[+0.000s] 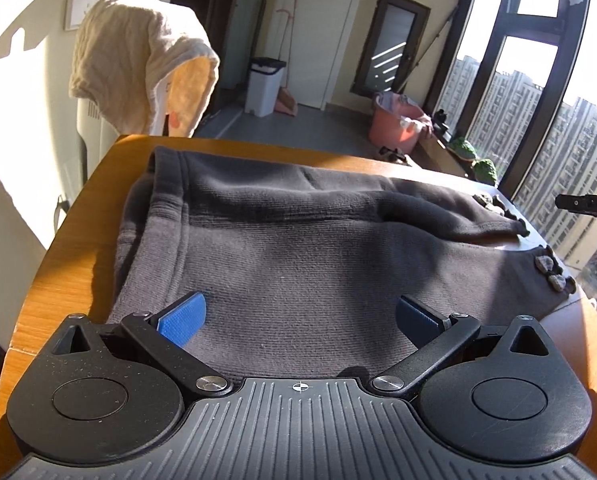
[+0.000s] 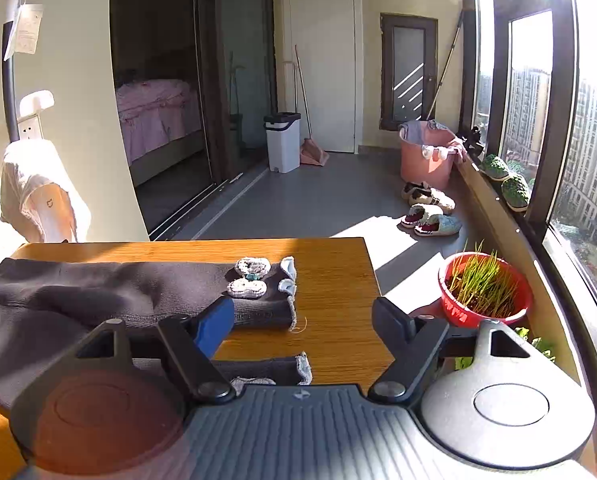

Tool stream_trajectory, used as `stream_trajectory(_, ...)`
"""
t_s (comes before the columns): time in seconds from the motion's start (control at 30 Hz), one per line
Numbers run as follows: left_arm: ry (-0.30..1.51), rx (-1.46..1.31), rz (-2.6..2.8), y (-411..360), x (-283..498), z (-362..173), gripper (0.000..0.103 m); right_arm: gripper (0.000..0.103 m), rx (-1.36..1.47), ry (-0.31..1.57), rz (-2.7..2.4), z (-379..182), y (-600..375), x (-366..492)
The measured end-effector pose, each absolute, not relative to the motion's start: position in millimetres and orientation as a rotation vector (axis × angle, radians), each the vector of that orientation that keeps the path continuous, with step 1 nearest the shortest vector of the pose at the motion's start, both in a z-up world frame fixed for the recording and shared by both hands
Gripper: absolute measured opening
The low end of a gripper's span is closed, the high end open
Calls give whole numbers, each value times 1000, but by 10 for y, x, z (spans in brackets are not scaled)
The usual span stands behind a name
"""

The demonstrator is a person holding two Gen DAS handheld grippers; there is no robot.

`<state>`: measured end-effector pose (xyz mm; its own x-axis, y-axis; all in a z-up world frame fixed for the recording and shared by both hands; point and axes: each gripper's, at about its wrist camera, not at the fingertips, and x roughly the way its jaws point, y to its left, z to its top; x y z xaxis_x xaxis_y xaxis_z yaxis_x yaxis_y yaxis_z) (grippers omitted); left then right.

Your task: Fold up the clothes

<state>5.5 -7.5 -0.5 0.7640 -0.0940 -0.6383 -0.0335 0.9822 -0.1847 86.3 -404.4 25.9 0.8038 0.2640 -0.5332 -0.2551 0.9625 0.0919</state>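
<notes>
A: We see the dark grey knit trousers spread flat on the wooden desk, waistband toward nine o'clock, cuffs with small knitted decorations toward three o'clock.

B: Our left gripper hangs over the cloth, jaws spread, pinching nothing.

A: Our right gripper is spread wide too, above bare wood beside the cuffs.
</notes>
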Motion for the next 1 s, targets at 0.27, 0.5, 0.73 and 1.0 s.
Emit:
stream_trajectory(0.27, 697, -110, 59, -619, -520, 45, 103, 103, -29, 700, 264, -59, -3518, -10)
stream_trajectory(0.5, 689, -92, 122, -807, -407, -69, 103, 103, -130, 795, 201, -244, -2948, 163)
stream_trajectory(0.73, 703, -33, 150, -931, -218, -124, 103, 103, -96, 693, 294, -368, -2823, 183)
stream_trajectory(1.0, 702, -38, 154, -924, -230, -132, 103, 103, -98, 695, 294, -366, -2797, 205)
